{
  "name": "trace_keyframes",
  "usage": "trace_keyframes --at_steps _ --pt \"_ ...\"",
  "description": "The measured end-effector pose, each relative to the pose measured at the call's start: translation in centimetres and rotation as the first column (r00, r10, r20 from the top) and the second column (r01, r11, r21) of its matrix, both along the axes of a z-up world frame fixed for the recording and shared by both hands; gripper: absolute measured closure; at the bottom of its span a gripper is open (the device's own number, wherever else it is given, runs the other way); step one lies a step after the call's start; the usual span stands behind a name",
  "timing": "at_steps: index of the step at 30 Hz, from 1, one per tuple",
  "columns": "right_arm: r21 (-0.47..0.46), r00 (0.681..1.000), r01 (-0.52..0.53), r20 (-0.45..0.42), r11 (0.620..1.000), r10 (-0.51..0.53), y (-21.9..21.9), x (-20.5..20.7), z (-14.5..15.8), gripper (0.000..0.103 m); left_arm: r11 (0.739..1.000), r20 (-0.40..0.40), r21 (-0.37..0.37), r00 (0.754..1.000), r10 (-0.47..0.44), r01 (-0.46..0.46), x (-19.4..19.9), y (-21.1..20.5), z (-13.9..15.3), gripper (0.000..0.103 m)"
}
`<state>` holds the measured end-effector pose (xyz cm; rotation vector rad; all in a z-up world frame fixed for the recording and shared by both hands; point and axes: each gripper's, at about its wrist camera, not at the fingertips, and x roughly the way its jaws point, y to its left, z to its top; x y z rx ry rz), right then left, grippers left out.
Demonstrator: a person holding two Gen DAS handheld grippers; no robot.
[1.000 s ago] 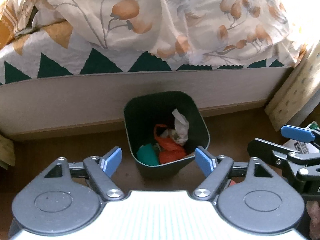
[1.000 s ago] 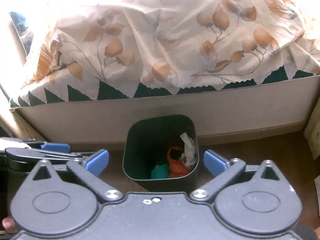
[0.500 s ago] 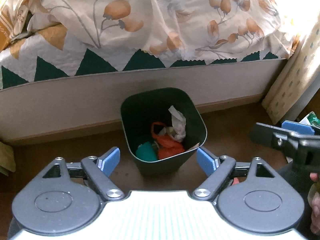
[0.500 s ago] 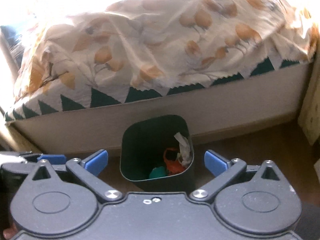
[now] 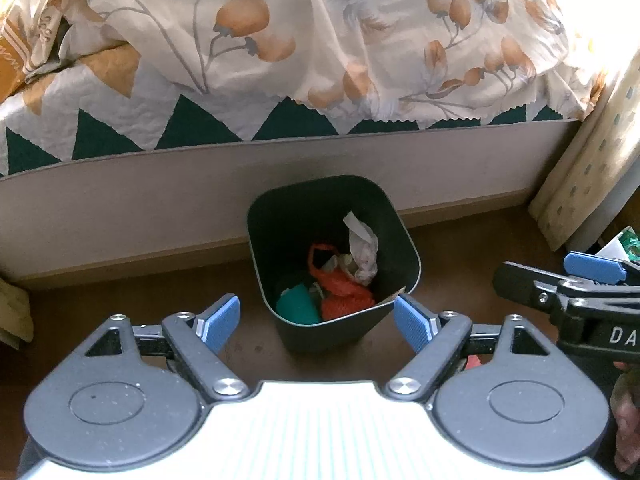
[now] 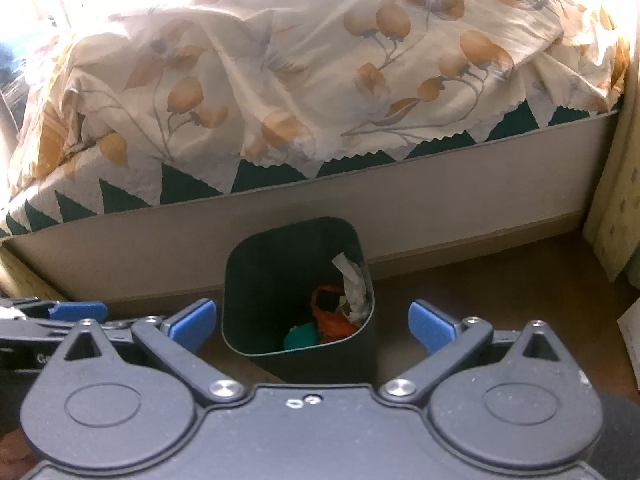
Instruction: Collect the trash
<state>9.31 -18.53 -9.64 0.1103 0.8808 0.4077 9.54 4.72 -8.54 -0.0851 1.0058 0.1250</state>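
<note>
A dark green bin (image 5: 384,216) stands on the brown floor against the bed base; it also shows in the right wrist view (image 6: 248,272). Inside lie orange trash (image 5: 346,292), a teal piece (image 5: 296,310) and crumpled white paper (image 5: 362,248). My left gripper (image 5: 316,322) is open and empty, just in front of the bin. My right gripper (image 6: 312,322) is open and empty, also in front of the bin. The right gripper's fingers (image 5: 592,266) show at the right edge of the left wrist view.
A bed with a floral sheet (image 5: 360,40) and a green-and-white zigzag quilt (image 5: 120,128) fills the back. A patterned cream curtain (image 5: 592,168) hangs at the right. A white and green package (image 5: 620,246) lies on the floor at the far right.
Both grippers have pulled back and up a little from the bin, so it looks smaller and farther. Both stay open and empty.
</note>
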Motion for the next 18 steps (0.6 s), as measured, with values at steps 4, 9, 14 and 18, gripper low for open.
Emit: trace_keyframes --at_steps 4,9,14,18 --pt "-0.011 1.0 0.002 -0.009 1.0 -0.003 0.1 0.1 -0.1 0.0 1.0 0.024 -0.002 1.0 -0.014 0.014 -0.2 -0.1 0.3 0.018" --pt "-0.011 1.0 0.0 -0.003 1.0 0.0 0.3 0.0 -0.1 0.0 1.0 0.04 -0.004 0.999 -0.022 0.022 -0.4 -0.3 0.6 0.018" --pt "-0.017 1.0 -0.002 -0.002 1.0 0.002 0.4 0.0 -0.2 0.0 1.0 0.054 -0.007 0.998 -0.015 0.015 -0.5 -0.2 0.8 0.019" --pt "-0.017 1.0 0.0 -0.008 1.0 -0.001 0.4 0.2 -0.3 0.0 1.0 0.069 -0.005 0.998 -0.011 0.011 -0.7 -0.1 1.1 0.019"
